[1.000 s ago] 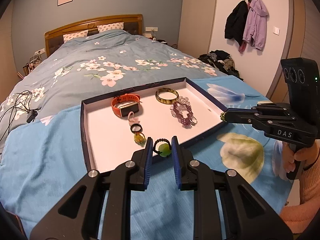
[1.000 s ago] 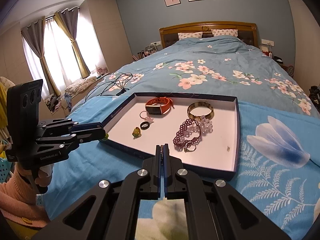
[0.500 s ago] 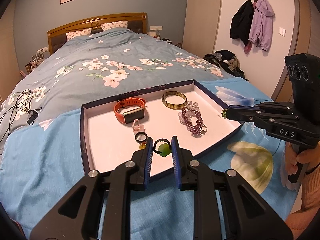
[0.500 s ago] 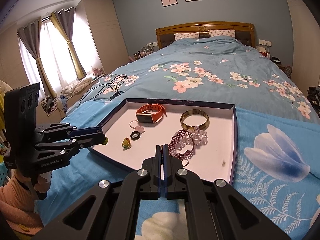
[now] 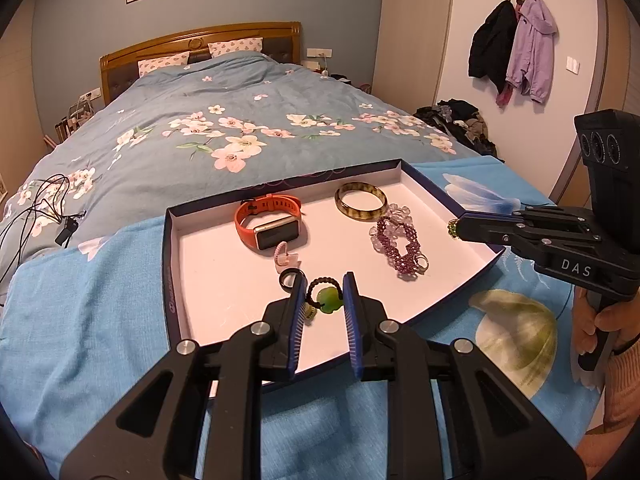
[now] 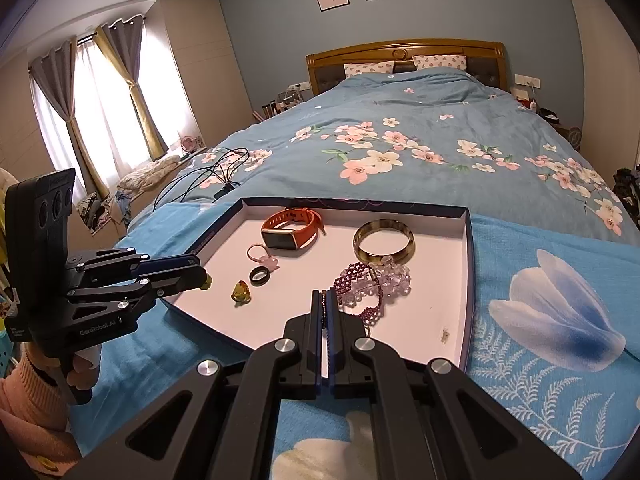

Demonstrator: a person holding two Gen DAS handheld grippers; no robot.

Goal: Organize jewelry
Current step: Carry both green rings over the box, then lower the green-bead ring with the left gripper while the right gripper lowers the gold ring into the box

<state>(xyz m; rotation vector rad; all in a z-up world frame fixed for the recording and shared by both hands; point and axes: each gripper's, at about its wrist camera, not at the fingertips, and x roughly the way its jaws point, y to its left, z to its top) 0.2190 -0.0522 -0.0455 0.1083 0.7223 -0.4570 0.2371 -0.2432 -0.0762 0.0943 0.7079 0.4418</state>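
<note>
A shallow dark-rimmed tray [image 5: 170, 264] with a white floor lies on the bed. In it are an orange watch [image 5: 269, 222], a brown bangle [image 5: 361, 201], purple and clear bead bracelets [image 5: 398, 242], a pink ring [image 5: 283, 254], a black ring [image 5: 289, 280] and a yellow ring [image 6: 241, 293]. My left gripper [image 5: 323, 298] is shut on a green pendant with a black cord loop [image 5: 328, 299], held over the tray's near edge. My right gripper [image 6: 325, 304] is shut on a thin beaded chain [image 5: 453, 229], over the tray's near right side.
The tray [image 6: 468, 280] rests on a blue cloth [image 5: 80, 320] over a floral duvet [image 5: 240, 128]. Black cables [image 5: 44, 204] lie on the bed to the left. Coats [image 5: 516, 40] hang on the right wall, above a clothes pile [image 5: 460, 118].
Both grippers have moved forward toward the tray, so the tray and jewelry look closer. Each keeps its hold.
</note>
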